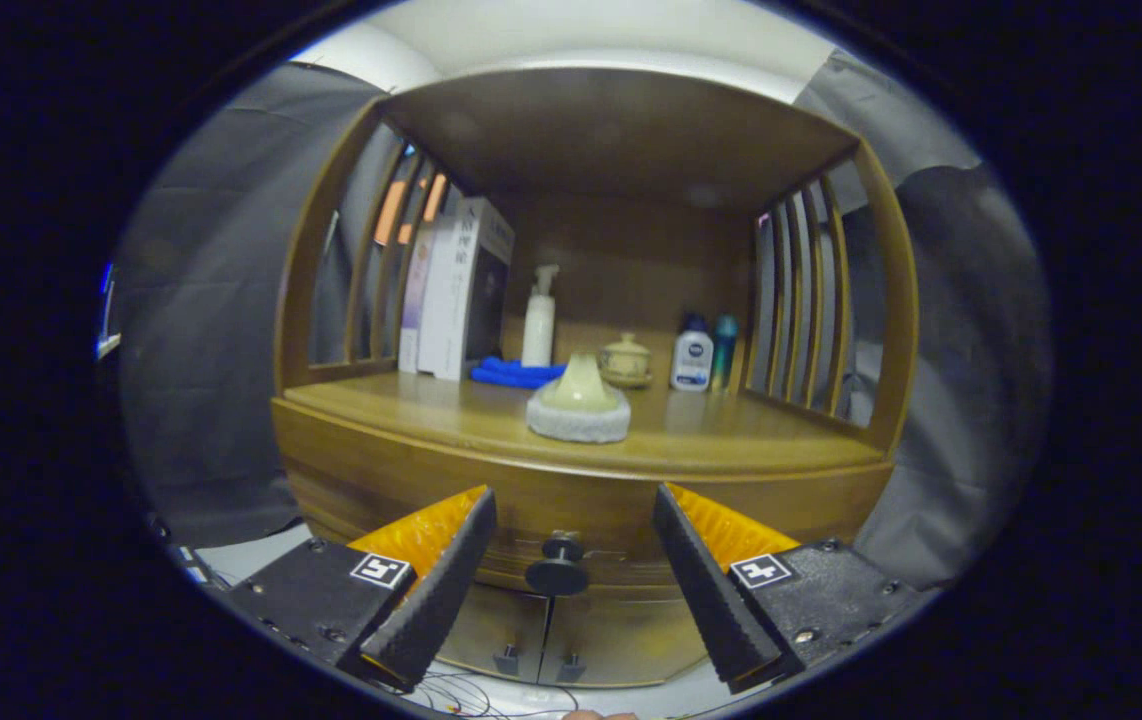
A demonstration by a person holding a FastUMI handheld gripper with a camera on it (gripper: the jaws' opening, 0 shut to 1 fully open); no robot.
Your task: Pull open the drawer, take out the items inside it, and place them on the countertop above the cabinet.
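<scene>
The hand-held gripper (pixel 569 570) is level, fingers spread apart, flanking the closed drawer's knob (pixel 557 566) untouched.

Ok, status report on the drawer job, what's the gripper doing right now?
Hand-held gripper open, fingers either side of the drawer knob, not touching. Drawer shut. Countertop above holds a brush, bottles, books. Path to knob unobstructed.

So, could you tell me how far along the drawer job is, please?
Nothing looks done: the drawer is closed. In hand: the tool is open, its fingers either side of the drawer knob, not gripping. Left: pull it open, then move the contents to the countertop.
</scene>
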